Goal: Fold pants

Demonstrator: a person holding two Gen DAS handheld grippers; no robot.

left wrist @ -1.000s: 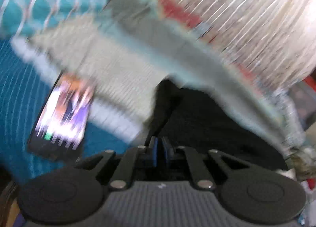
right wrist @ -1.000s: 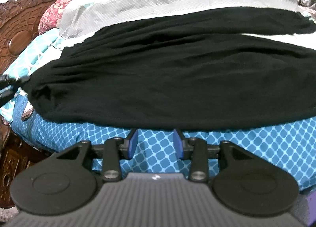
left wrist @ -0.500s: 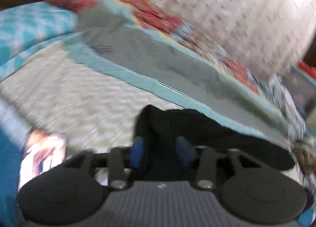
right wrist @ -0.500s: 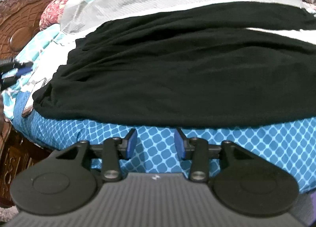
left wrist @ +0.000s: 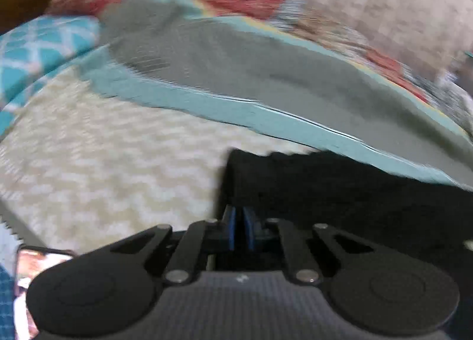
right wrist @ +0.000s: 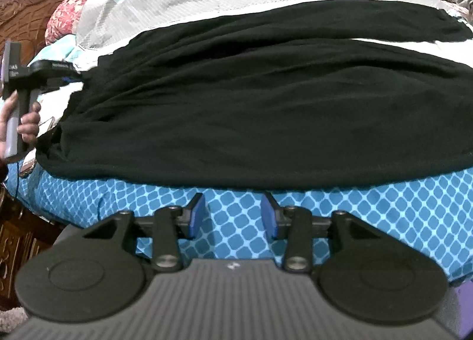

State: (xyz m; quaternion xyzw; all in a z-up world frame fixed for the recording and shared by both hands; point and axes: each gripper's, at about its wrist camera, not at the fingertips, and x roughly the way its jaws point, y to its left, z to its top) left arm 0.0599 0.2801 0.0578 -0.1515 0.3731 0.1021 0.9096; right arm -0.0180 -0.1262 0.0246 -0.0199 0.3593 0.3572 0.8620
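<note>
Pants, black and loosely rumpled, lie spread across the bed and fill the middle band of my right wrist view from left to right. My right claw sits in the lower centre of that frame, its blue pads parted with nothing between them, over the blue patterned sheet; the near hem of the fabric runs just above its tips, apart from them. At the left edge of the same frame a hand grips the handle of my left claw, whose tip meets the garment's upper left corner. In the blurred left wrist view, that claw is clenched, pads nearly together at lower centre, on the black cloth's left edge; the cloth stretches away to the right. A lit phone shows at lower left.
</note>
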